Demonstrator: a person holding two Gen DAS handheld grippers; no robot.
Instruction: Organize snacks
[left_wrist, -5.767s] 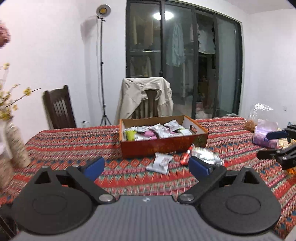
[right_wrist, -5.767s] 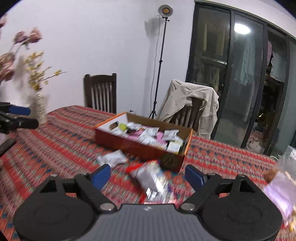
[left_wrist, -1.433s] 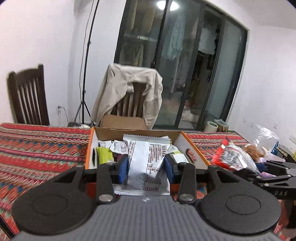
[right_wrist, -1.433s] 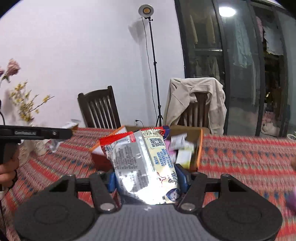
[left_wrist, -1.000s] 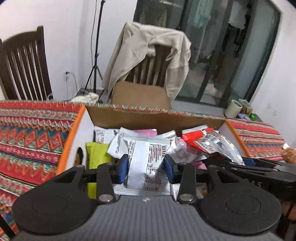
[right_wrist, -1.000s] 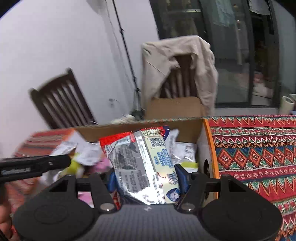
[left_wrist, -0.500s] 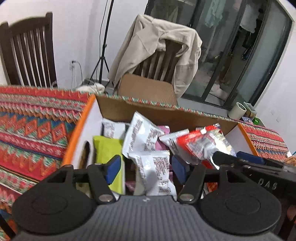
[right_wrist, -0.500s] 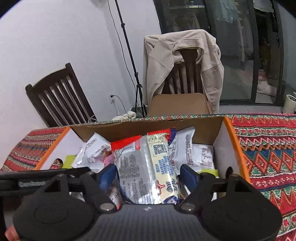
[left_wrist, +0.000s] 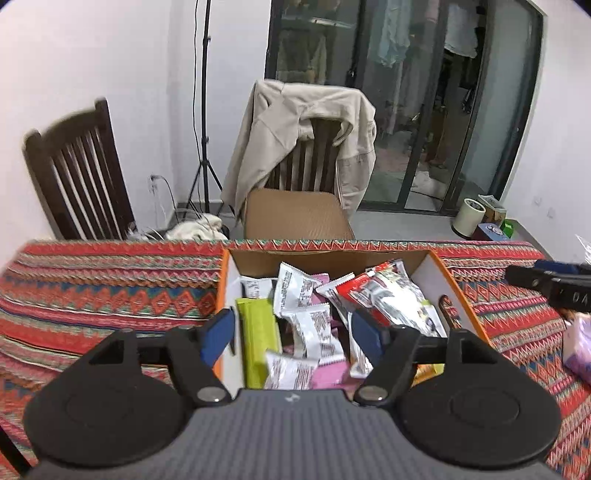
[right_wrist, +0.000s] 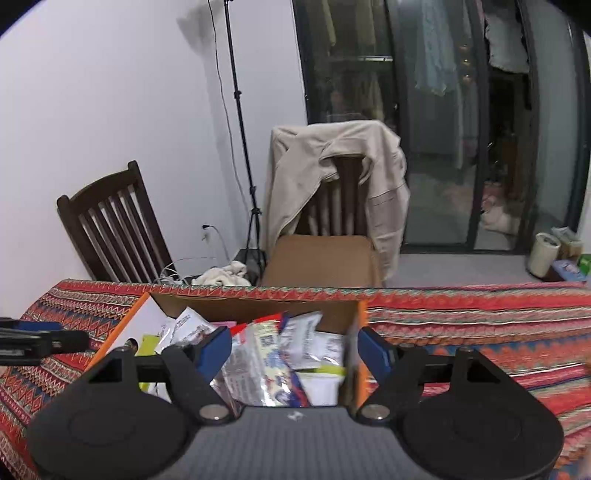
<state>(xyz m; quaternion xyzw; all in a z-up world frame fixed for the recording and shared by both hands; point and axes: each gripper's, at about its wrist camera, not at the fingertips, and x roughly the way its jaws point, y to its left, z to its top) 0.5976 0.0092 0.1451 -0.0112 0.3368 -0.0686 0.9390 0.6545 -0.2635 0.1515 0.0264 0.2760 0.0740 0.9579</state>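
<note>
An orange-rimmed cardboard box (left_wrist: 448, 280) on the patterned counter (left_wrist: 110, 291) holds white, pink, lime-green and red-and-silver snack packets (left_wrist: 314, 328); their print is unreadable. The left claw (left_wrist: 291, 334) has just opened wide, empty; the right claw (right_wrist: 295, 349) stands wide, empty.

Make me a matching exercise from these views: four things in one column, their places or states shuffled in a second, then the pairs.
Things:
1. beige jacket
2. lime-green snack packet
3. red-edged silver foil bag
4. left gripper

States:
A. lying at the left wall of the orange cardboard box
B. open, holding nothing
C. draped over a chair back
D. lying on top of the packets, right side of the box

Pairs: 1-C, 2-A, 3-D, 4-B
</note>
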